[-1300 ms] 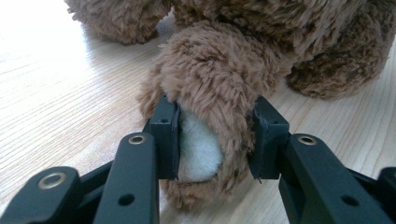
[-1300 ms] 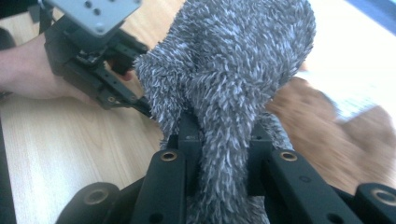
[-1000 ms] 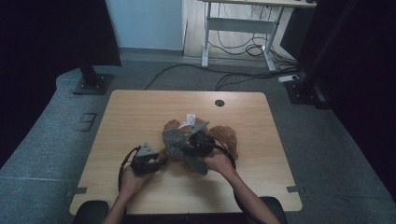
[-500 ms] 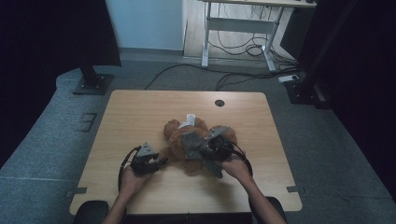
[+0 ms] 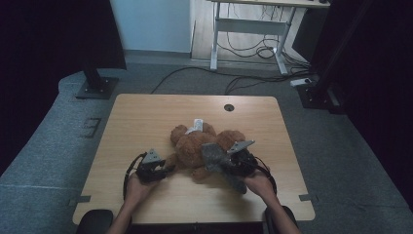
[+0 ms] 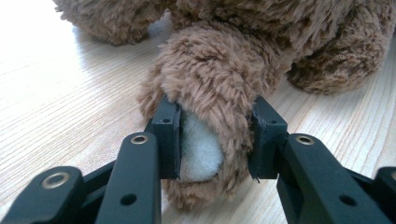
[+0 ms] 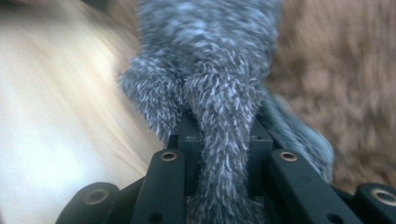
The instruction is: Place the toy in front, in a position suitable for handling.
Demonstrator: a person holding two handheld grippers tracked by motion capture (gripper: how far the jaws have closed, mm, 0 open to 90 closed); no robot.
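A brown teddy bear [image 5: 192, 146] lies in the middle of the wooden table [image 5: 141, 117], a white tag [image 5: 197, 123] at its far side. My left gripper [image 5: 168, 169] is shut on one paw at the bear's left. The left gripper view has the paw [image 6: 210, 88] and its white sole [image 6: 198, 151] squeezed between the left gripper's [image 6: 215, 140] pads. My right gripper [image 5: 228, 163] is shut on a grey fuzzy piece of fabric [image 5: 214, 157] draped over the bear's right side. In the right gripper view, the fabric [image 7: 210, 70] runs up from the right gripper [image 7: 224, 144], with the bear's brown fur [image 7: 336, 84] behind it.
A round cable hole [image 5: 229, 107] sits near the table's far edge. Beyond the table, black stand bases [image 5: 95, 87] rest on grey floor, and cables [image 5: 243, 80] trail under a white desk frame [image 5: 243, 29].
My right gripper has pulled the grey fabric to the right and slightly toward the person, uncovering more of the bear's body. The left gripper has kept its hold on the paw.
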